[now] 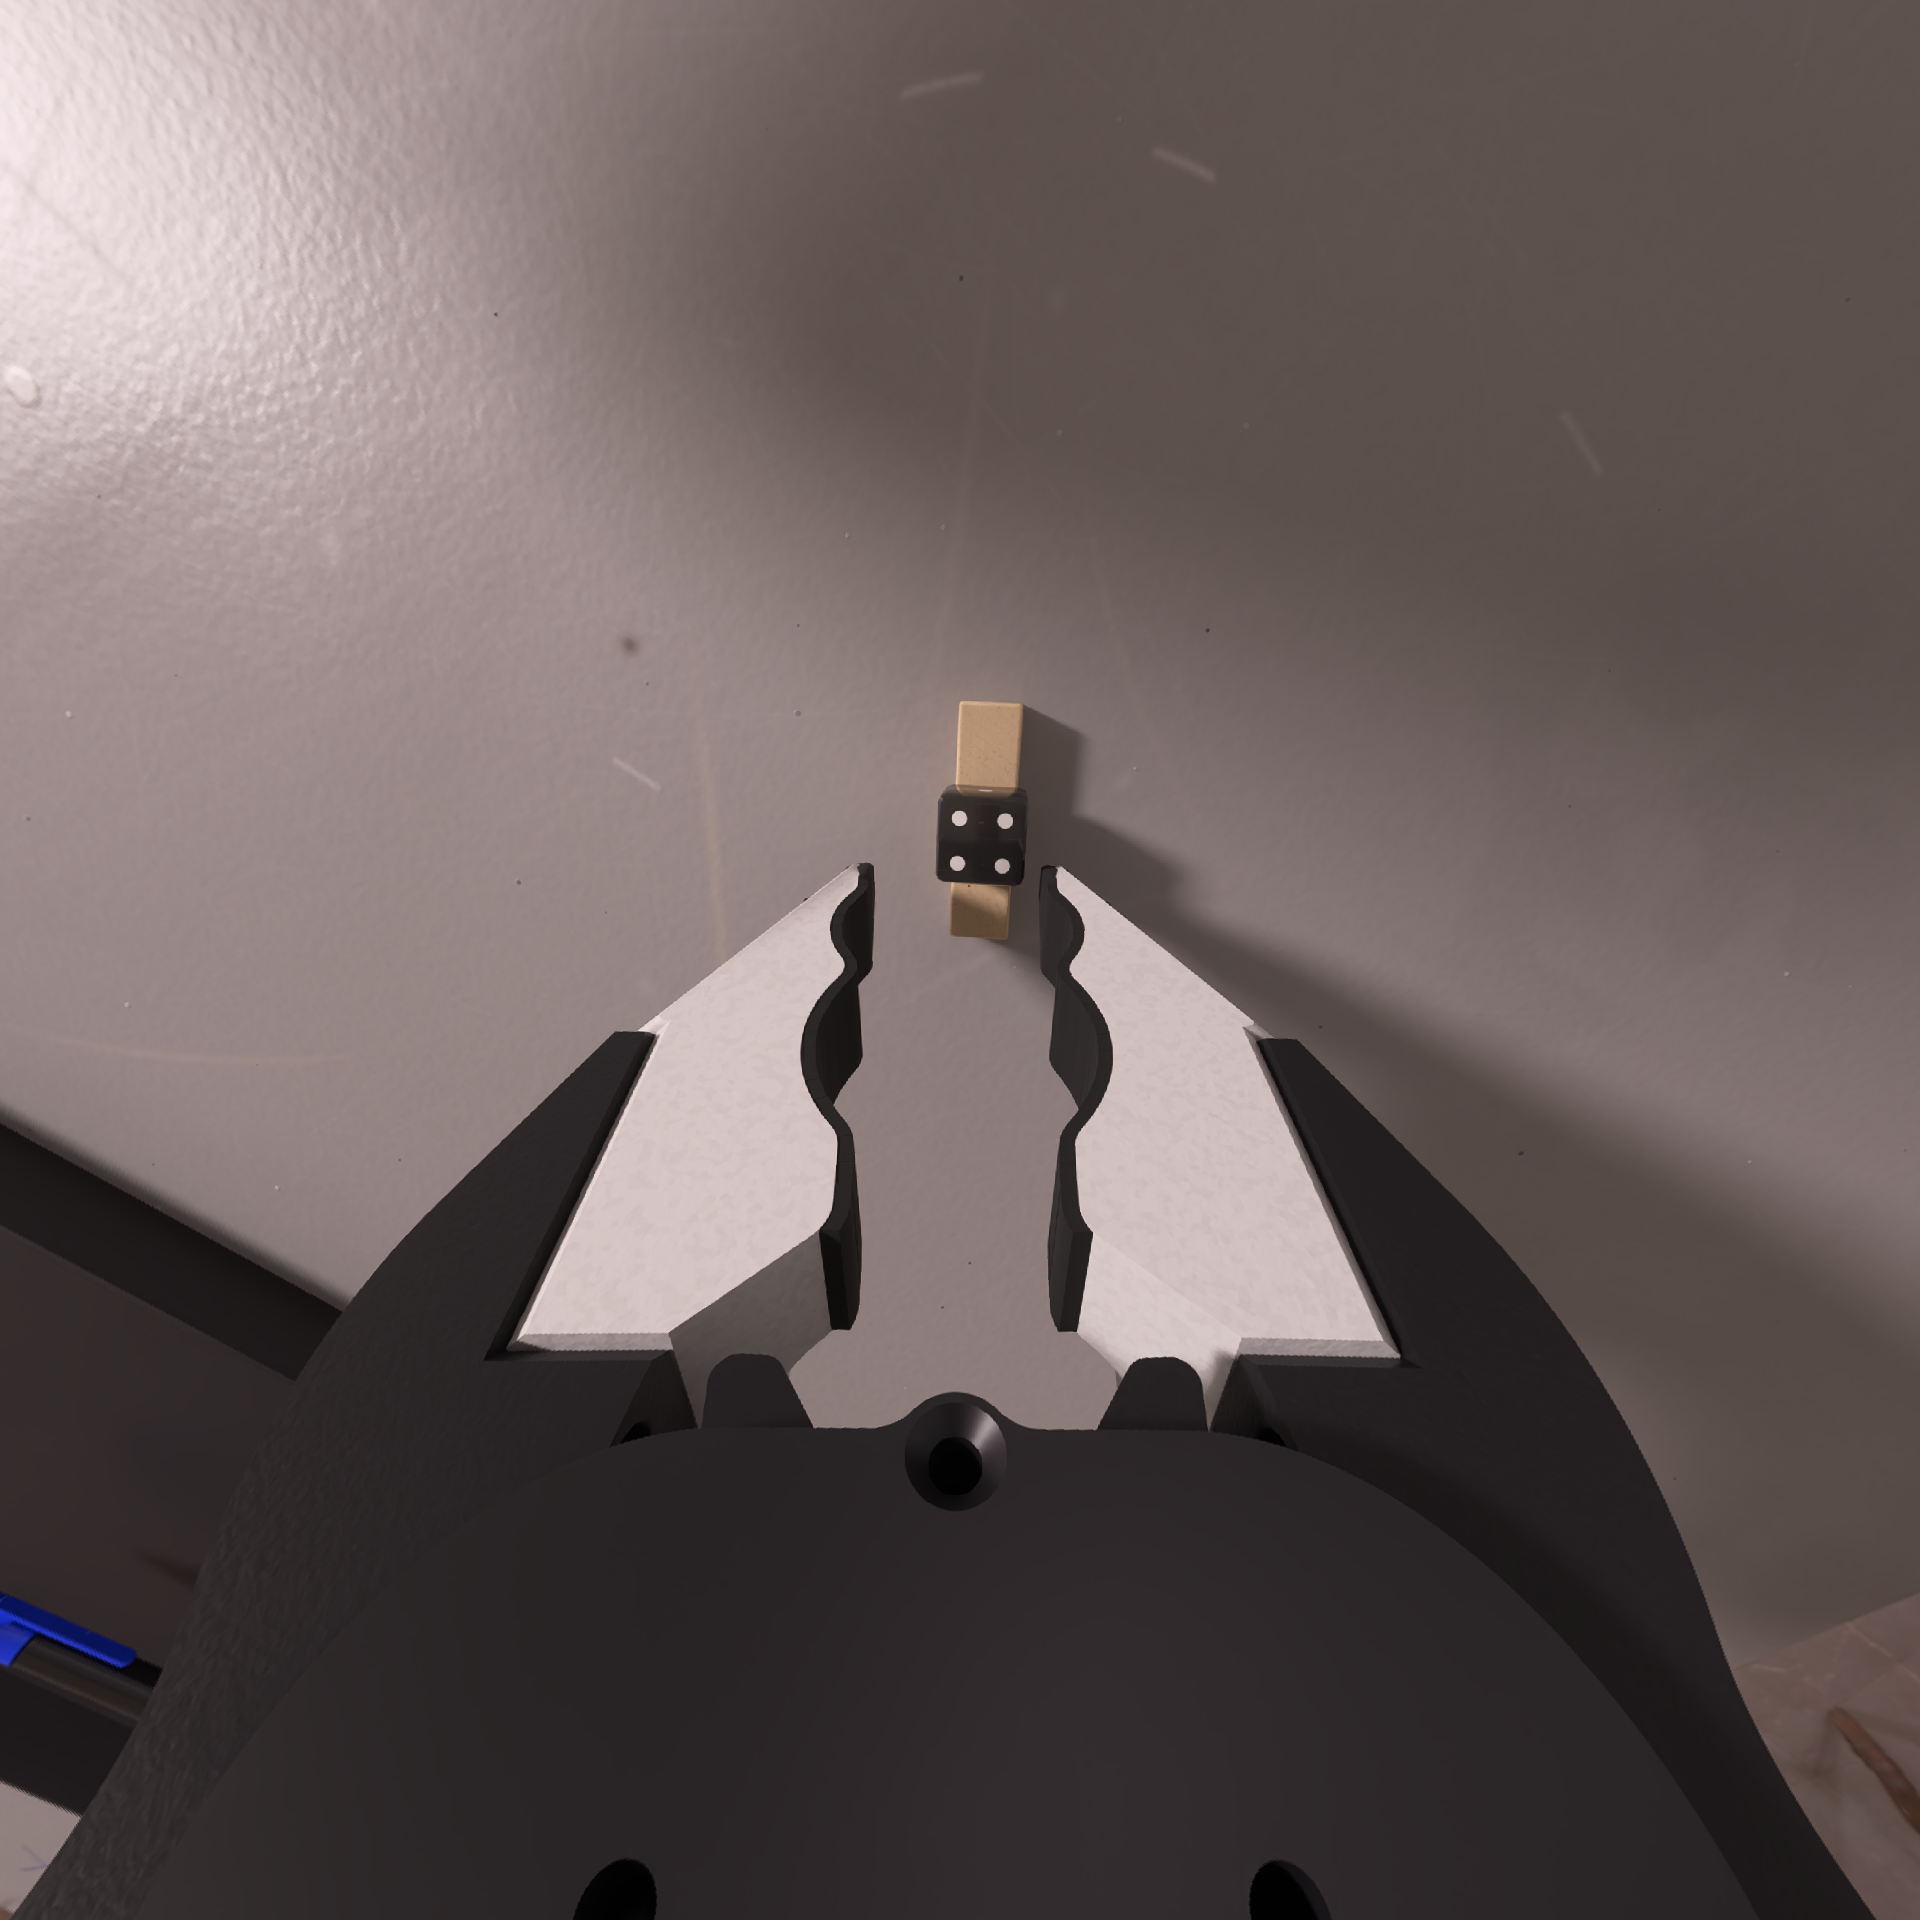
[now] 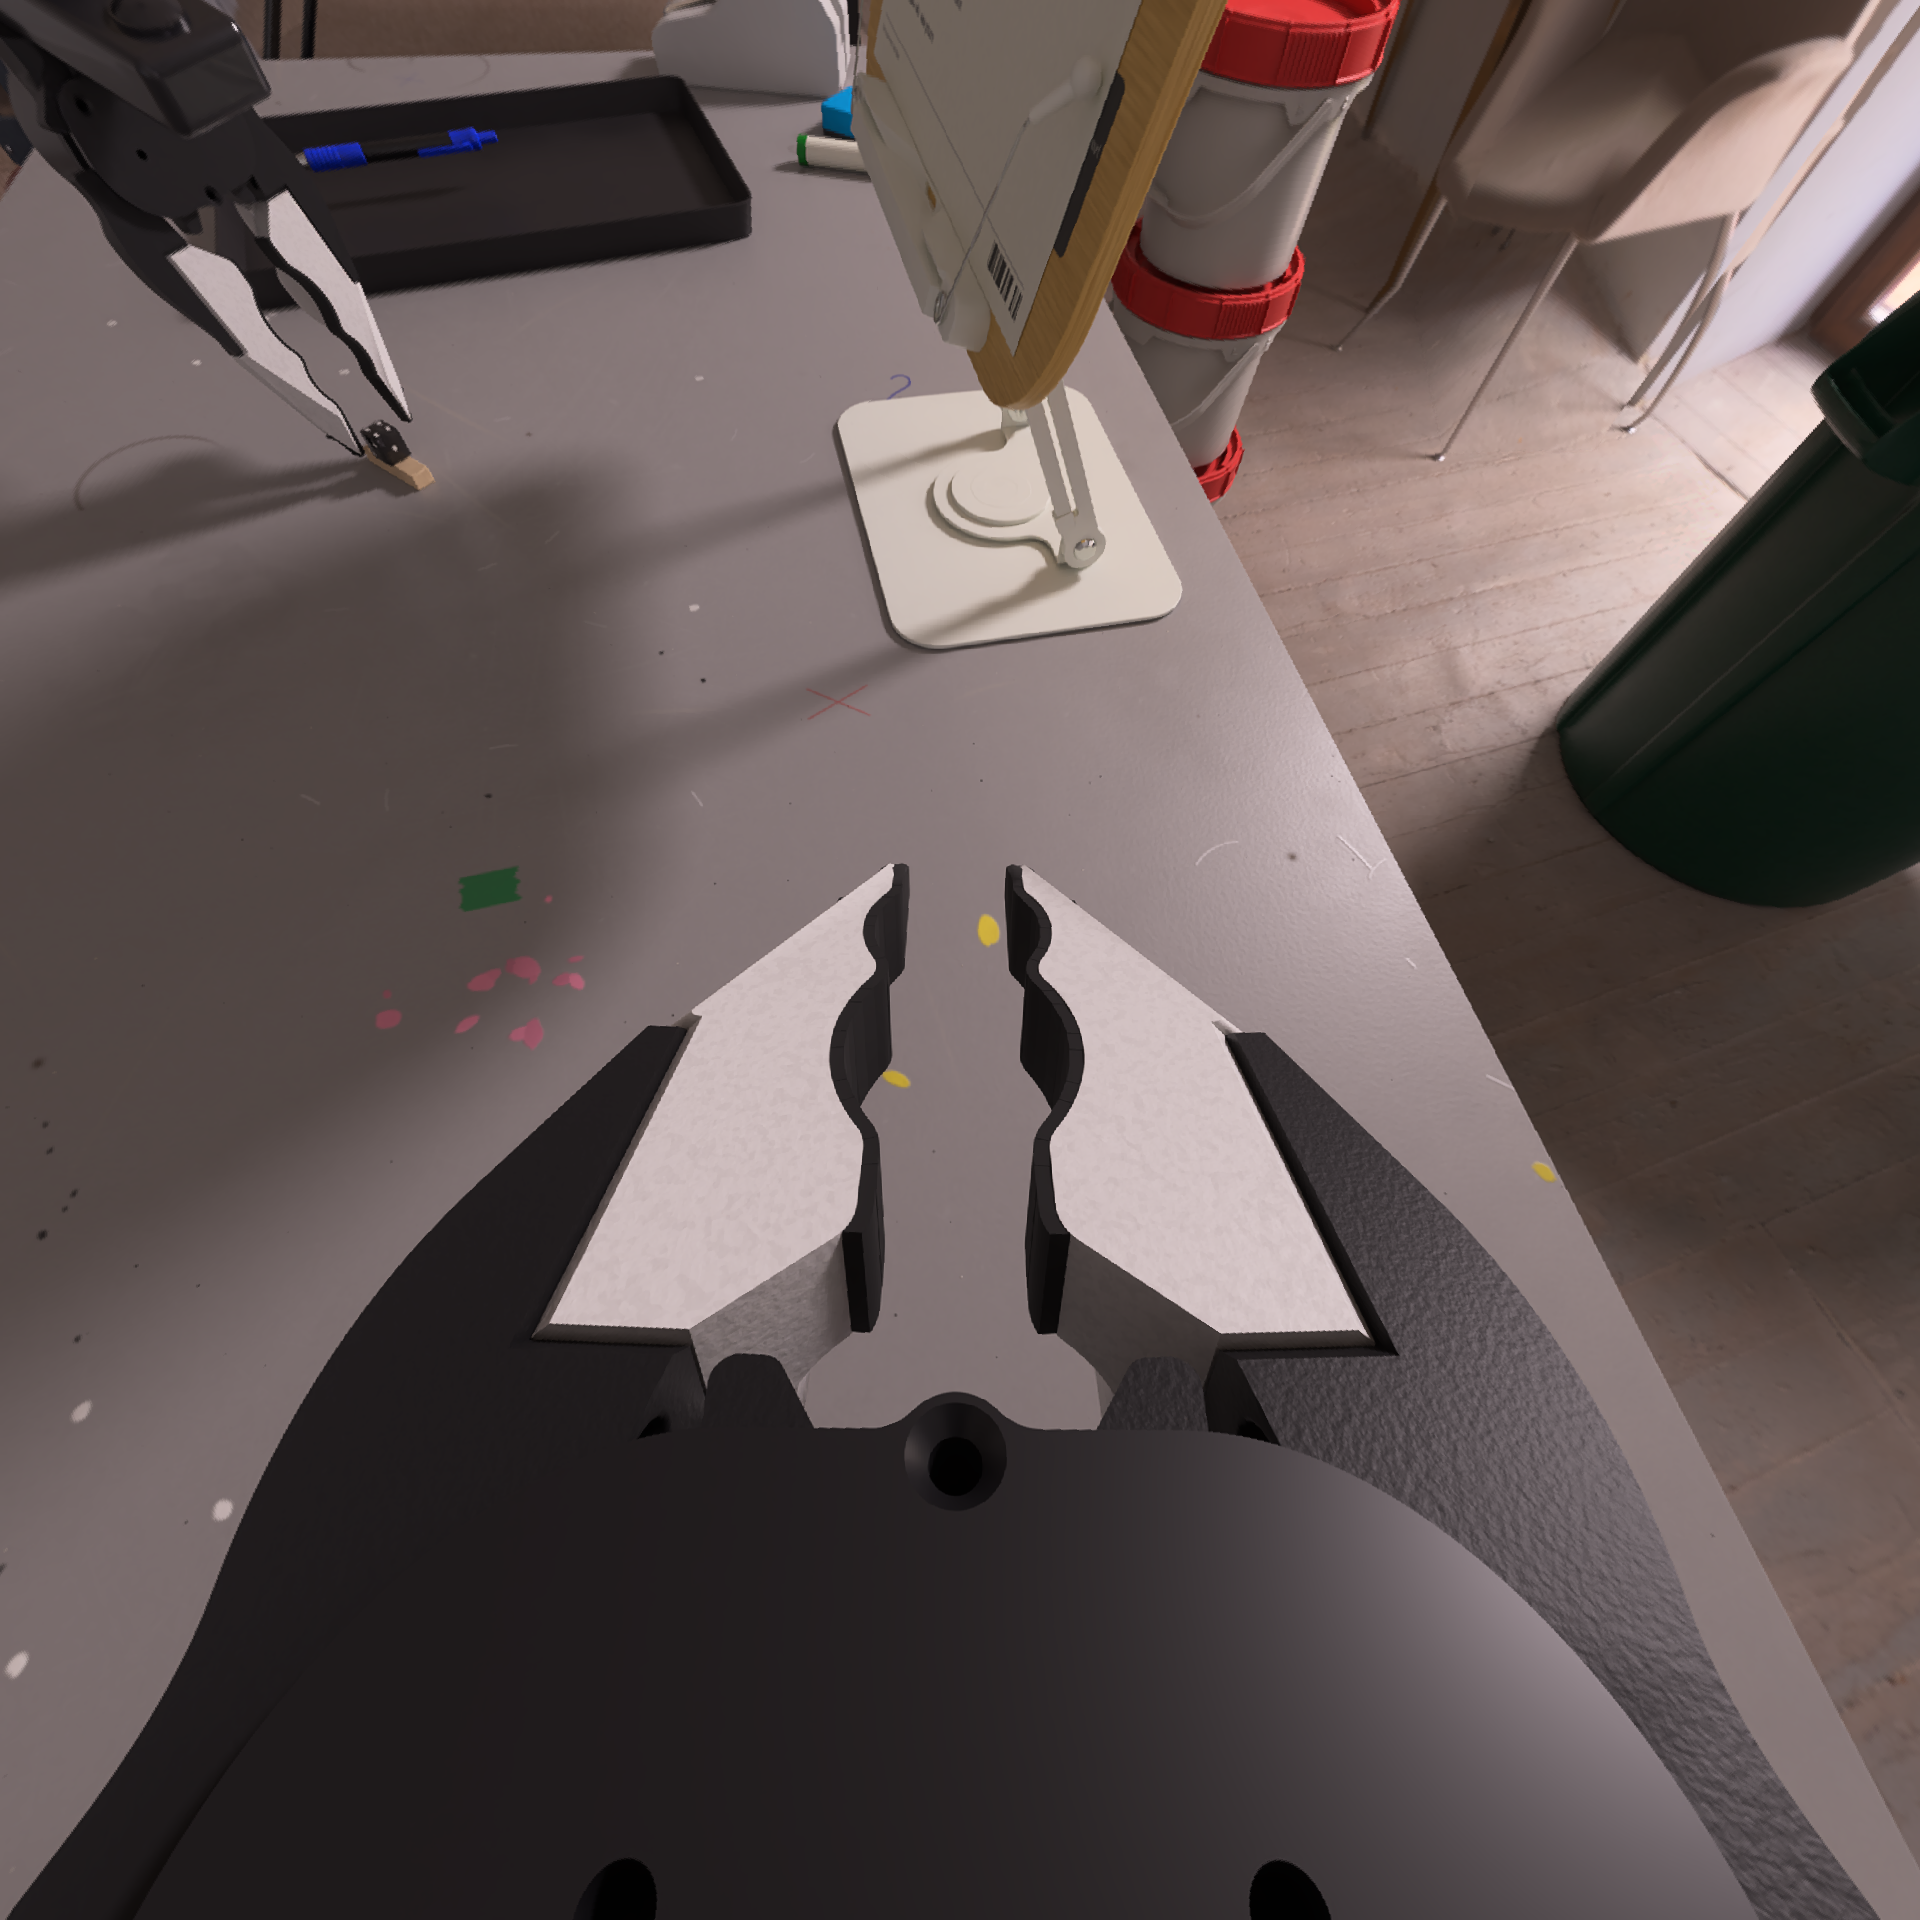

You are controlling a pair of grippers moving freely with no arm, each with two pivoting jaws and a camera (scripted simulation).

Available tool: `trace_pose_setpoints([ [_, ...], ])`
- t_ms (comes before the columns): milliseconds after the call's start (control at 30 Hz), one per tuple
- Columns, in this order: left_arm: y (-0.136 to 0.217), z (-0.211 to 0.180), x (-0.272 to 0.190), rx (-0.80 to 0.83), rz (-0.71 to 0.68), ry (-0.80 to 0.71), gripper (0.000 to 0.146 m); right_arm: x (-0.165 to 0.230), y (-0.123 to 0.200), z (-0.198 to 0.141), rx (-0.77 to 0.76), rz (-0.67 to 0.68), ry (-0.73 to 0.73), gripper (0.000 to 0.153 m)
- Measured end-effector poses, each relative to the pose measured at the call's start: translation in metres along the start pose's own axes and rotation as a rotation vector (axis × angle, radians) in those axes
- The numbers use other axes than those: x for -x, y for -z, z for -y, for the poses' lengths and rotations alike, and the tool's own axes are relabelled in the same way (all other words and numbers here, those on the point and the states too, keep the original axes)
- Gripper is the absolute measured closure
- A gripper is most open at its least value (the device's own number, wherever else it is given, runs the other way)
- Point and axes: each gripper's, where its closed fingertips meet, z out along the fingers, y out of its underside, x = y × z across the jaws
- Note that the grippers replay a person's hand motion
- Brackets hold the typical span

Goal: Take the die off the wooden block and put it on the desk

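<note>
A black die (image 1: 981, 842) with white pips sits on a small tan wooden block (image 1: 988, 758) that lies flat on the grey desk (image 1: 416, 520). My left gripper (image 1: 956, 871) is open, its fingertips just short of the die, one on each side of the block's near end. In the right wrist view the left gripper (image 2: 376, 431) hangs over the die (image 2: 384, 442) and the block (image 2: 414, 473) at the far left. My right gripper (image 2: 956, 871) is open and empty, low over the desk near its right edge.
A black tray (image 2: 582, 187) with a blue pen (image 2: 400, 149) lies at the back. A white stand (image 2: 997, 520) holds a wood-backed board (image 2: 1039, 177). Red-lidded white tubs (image 2: 1247, 239) and a dark green bin (image 2: 1787, 665) stand on the floor beyond the desk's right edge.
</note>
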Motion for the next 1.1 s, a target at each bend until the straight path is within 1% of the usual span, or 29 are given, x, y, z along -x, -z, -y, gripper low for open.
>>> trace_pose_setpoints([
  [333,-0.001,0.002,-0.001,0.029,-0.015,-0.031,0.120,0.002,-0.003,-0.006,0.036,0.009,0.005,0.134],
  [500,-0.002,0.004,-0.004,0.011,-0.039,-0.024,0.130,0.003,-0.006,-0.010,0.056,0.016,0.007,0.134],
  [900,-0.001,0.003,-0.005,-0.007,-0.050,0.020,0.130,0.006,-0.010,-0.015,0.092,0.034,0.024,0.134],
  [1000,0.010,0.007,-0.004,-0.046,-0.027,0.030,0.130,0.006,-0.008,-0.014,0.085,0.036,0.023,0.134],
  [1100,0.040,0.019,-0.002,-0.106,0.023,0.022,0.130,0.005,-0.004,-0.011,0.072,0.034,0.022,0.134],
])
